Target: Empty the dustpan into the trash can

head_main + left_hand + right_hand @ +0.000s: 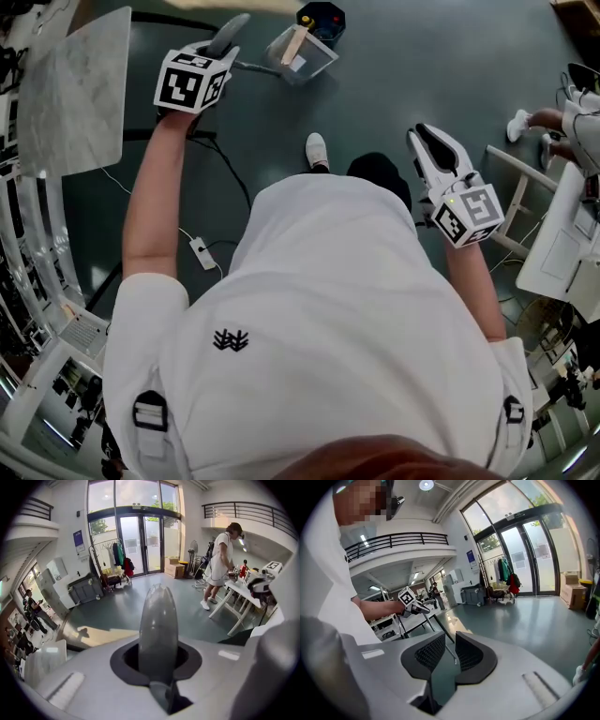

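Clear plastic for the pan of the dustpan [302, 56]: boxy and see-through, with a pale tan strip [293, 44] and a white scrap [298, 65] showing through its walls. Joined by a thin dark stem [255, 68] to a smooth grey handle [158, 630], rounded like a bullet at the tip.

Gripped by that handle in the left gripper [216, 54], jaws closed against either side of it, grey tip poking out past them and away from the person. Long axis from the handle down the stem to the pan, slanting forward and to the right of the left gripper, pan end lowest. Resting on the dark floor [403, 56] or hanging just above it: cannot tell which.

Pan below and ahead-right of the left gripper, and well off to the left of the right gripper [424, 136]. Just beyond the pan, farther from both grippers, a dark trash can [322, 19], close beside the pan's far corner; touching or not, unclear.

Right gripper out at the person's right side, apart from the dustpan, pointing forward. Ribbed black pads [429, 651] a narrow slit apart, nothing between them.
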A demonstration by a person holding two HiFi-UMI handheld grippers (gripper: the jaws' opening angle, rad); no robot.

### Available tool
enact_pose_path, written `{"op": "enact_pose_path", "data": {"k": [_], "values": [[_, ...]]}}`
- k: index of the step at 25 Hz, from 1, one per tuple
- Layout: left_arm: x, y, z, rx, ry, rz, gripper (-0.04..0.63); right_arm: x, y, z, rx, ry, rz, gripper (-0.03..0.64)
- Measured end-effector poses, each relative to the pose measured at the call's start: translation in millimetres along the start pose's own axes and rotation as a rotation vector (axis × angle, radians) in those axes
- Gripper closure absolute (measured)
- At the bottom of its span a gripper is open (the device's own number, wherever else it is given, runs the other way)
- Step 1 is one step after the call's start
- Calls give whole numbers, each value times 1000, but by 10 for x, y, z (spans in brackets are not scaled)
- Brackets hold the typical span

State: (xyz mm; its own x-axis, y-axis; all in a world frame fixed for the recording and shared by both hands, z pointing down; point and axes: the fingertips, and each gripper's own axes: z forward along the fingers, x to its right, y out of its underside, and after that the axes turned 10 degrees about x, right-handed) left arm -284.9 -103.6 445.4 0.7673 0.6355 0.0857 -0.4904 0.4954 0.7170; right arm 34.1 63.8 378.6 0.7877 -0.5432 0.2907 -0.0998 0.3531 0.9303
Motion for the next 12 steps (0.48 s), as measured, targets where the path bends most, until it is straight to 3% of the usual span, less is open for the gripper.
{"op": "enact_pose_path", "data": {"k": [6,12], "values": [[-227,-599,787,-77,36,101,485,666,-196,300,-12,-12,28,566],[-266,-1168,1539,-217,50,217,486,1562,-534,661,-27,-77,21,565]]}}
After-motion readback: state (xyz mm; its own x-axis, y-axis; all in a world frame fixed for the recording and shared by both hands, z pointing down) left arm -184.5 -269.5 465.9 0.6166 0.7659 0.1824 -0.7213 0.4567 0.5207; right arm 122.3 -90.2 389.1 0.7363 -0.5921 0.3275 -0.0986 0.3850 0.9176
